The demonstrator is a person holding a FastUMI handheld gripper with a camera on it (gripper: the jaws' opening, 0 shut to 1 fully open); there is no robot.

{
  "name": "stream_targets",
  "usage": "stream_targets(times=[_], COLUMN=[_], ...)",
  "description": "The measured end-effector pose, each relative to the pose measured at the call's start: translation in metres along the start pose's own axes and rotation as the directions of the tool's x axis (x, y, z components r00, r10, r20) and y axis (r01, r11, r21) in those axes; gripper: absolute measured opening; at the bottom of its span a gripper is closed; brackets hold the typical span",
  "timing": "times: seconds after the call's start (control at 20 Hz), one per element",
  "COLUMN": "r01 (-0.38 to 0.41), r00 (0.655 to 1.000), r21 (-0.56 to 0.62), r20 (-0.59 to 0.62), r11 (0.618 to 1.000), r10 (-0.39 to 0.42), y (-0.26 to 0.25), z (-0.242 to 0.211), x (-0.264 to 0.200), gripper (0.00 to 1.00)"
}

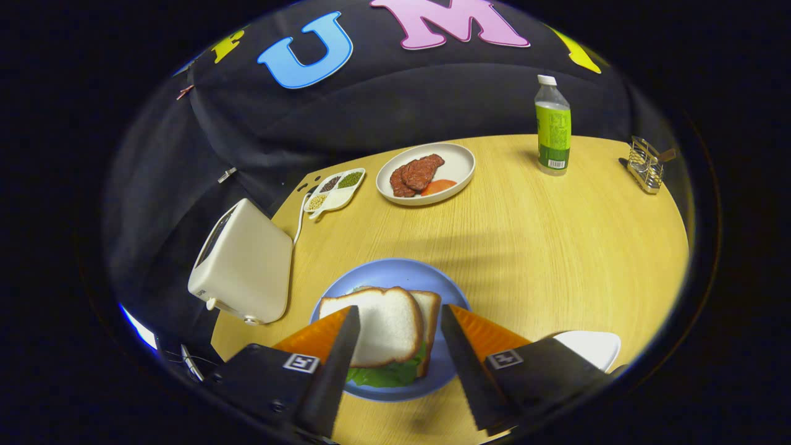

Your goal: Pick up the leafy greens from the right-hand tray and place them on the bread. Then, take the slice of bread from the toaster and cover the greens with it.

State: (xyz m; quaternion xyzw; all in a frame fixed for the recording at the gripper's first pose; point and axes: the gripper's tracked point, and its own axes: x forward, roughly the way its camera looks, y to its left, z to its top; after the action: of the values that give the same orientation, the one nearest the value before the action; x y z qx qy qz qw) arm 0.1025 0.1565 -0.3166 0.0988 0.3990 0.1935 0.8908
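White bread (pixel 386 324) caps the greens (pixel 383 374) on the blue plate (pixel 395 275), sandwich closed, so the tongs (pixel 398 337) hang spread and empty above it.

Your top bread slice (pixel 386 324) hides most of the leafy greens (pixel 386 372) and the lower slice (pixel 431 321). Your tongs (pixel 395 315) stand spread, left finger (pixel 338 358) covering the bread's edge. White tray (pixel 592 347) mostly behind right finger. Toaster (pixel 242 262) slot can't be seen.
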Motion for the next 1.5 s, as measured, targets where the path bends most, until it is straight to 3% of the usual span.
stream_targets(times=[0.1,0.35,0.65,0.8,1.0,1.25,1.5], r01=[0.014,0.095,0.184,0.225,0.223,0.253,0.287], r00=[0.999,0.981,0.916,0.896,0.871,0.808,0.770], r21=[-0.028,-0.123,-0.163,-0.188,-0.127,-0.073,0.008], r20=[0.031,0.180,0.386,0.425,0.472,0.564,0.594], r11=[1.000,0.988,0.969,0.956,0.966,0.965,0.958], r10=[-0.013,-0.072,-0.109,-0.127,-0.139,-0.170,-0.236], y=[-0.003,-0.010,-0.011,-0.014,-0.008,-0.022,-0.046], z=[0.011,0.064,0.119,0.121,0.104,0.101,0.110], x=[-0.014,-0.065,-0.154,-0.194,-0.248,-0.309,-0.334], gripper=[0.99,0.99,0.99,0.99,0.99,0.99,0.99])
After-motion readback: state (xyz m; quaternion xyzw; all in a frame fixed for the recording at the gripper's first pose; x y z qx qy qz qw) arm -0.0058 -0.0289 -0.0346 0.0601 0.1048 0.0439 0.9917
